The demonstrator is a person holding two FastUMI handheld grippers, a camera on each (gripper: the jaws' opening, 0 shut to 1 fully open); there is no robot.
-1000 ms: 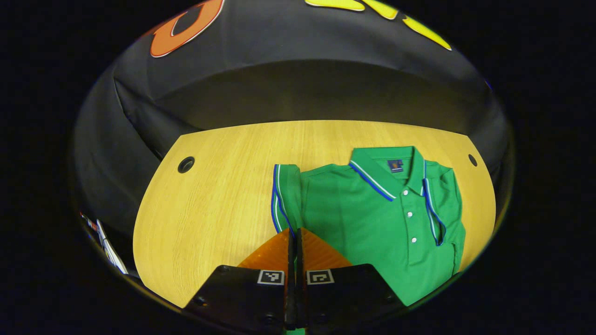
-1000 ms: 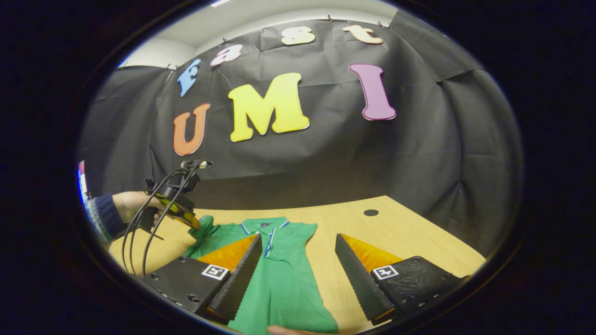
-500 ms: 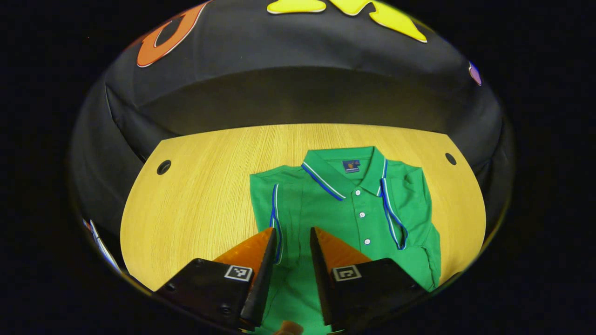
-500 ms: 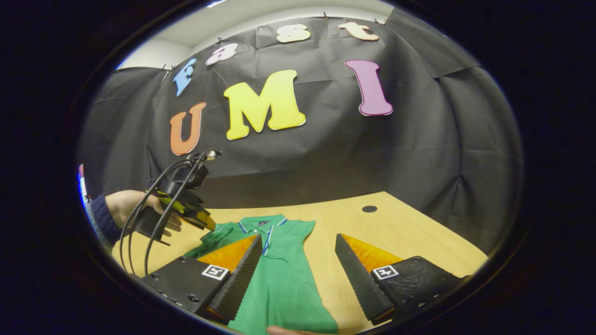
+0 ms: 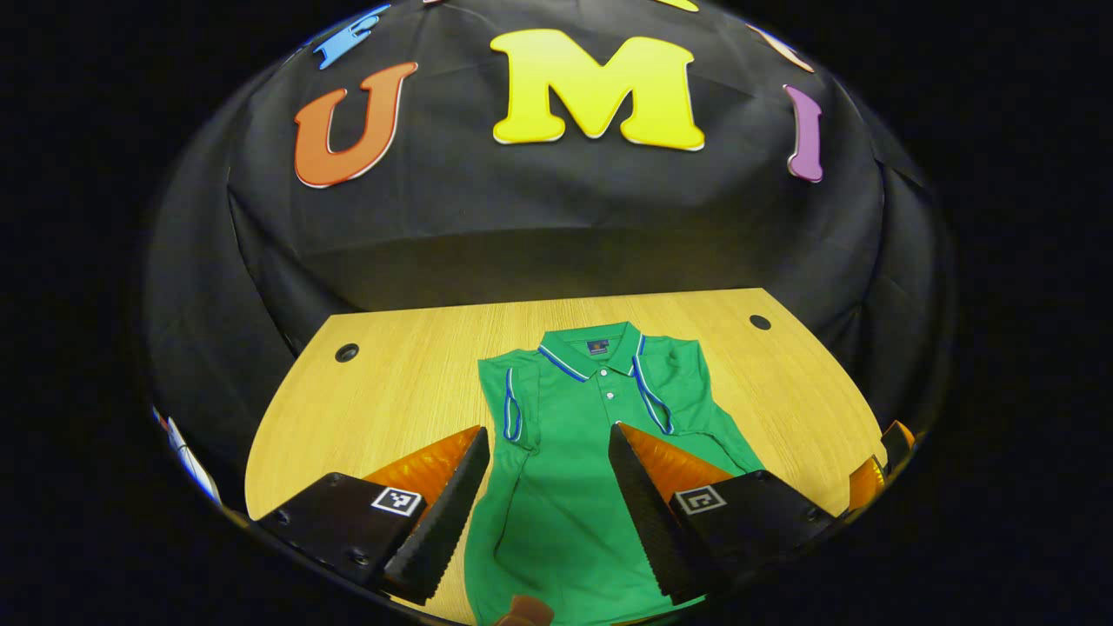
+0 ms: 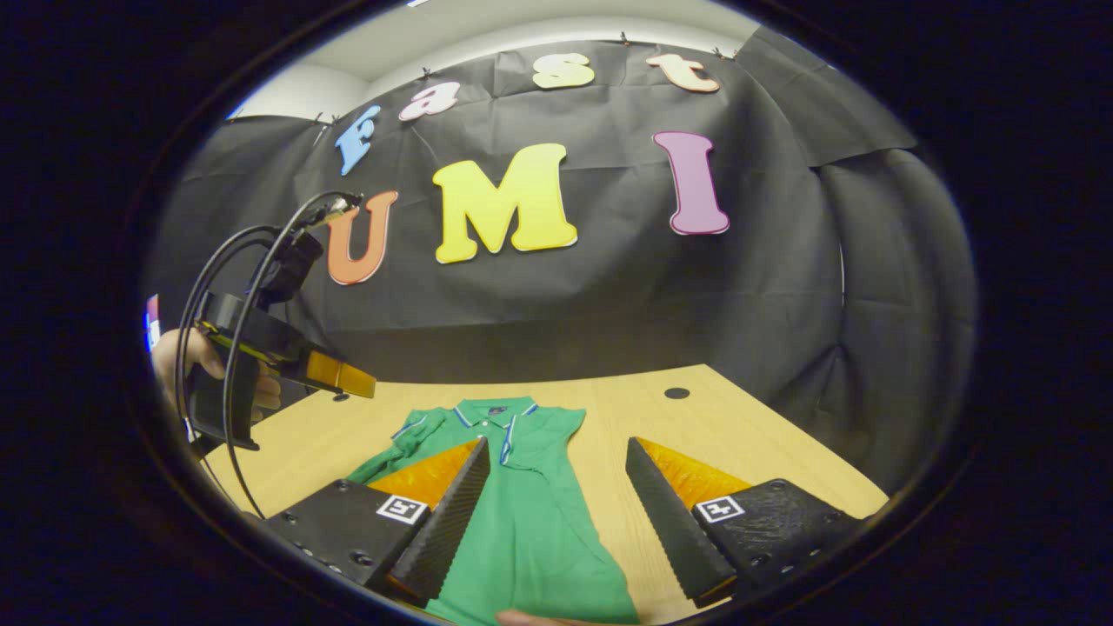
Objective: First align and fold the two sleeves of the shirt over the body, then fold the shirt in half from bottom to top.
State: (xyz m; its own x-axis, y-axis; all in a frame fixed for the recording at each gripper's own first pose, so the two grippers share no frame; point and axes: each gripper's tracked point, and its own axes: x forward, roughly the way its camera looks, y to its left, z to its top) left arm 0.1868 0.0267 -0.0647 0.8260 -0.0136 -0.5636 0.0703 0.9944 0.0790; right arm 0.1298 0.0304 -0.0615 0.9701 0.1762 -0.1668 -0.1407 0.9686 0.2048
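Observation:
A green polo shirt (image 5: 600, 452) lies flat on the wooden table (image 5: 391, 400), collar toward the far wall, both blue-and-white-trimmed sleeves folded in over the body. My left gripper (image 5: 548, 496) hovers open above the shirt's lower half, holding nothing. In the right gripper view the same shirt (image 6: 530, 513) stretches away from me, and my right gripper (image 6: 556, 513) is open over its right edge, empty. The left gripper (image 6: 335, 376) appears there too, raised above the table's left side, held by a hand (image 6: 196, 365).
The table has a round cable hole near each far corner (image 5: 347, 352) (image 5: 760, 322). Bare wood lies on both sides of the shirt. The black cloth wall (image 6: 609, 296) stands close behind the table's far edge. The right gripper's fingers (image 5: 878, 465) peek in at the left gripper view's right margin.
My left gripper opened, let go of the shirt's left sleeve, which now lies folded on the body, and rose back away from it. The right gripper barely moved.

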